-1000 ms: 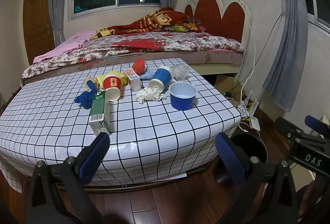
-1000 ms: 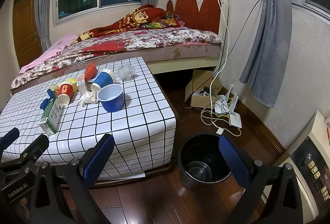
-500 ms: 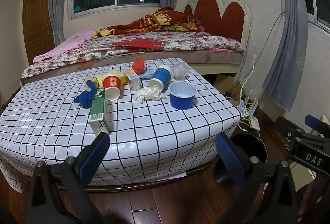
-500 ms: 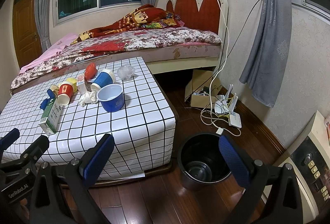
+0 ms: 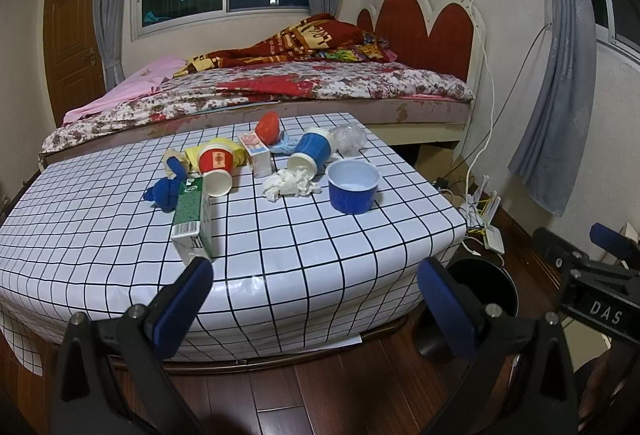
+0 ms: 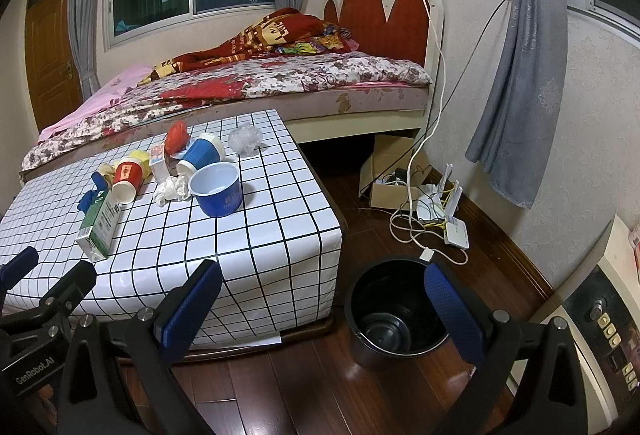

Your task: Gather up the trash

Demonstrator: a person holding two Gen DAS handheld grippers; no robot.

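Paper, plastic trash on checked table (image 5: 304,235), mid-frame; both jaws wide apart, empty.
Blue bowl (image 5: 353,186) light, stiff: pinch rim w/ right gripper (image 6: 320,307); left gripper (image 5: 316,299) idle.

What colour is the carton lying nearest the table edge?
Green with white ends; the carton shows best in the left wrist view.

Left wrist view facing the checkered table (image 5: 280,255) head-on from near; right wrist view angled rightward toward the black bin (image 6: 394,319); table and bin shared.
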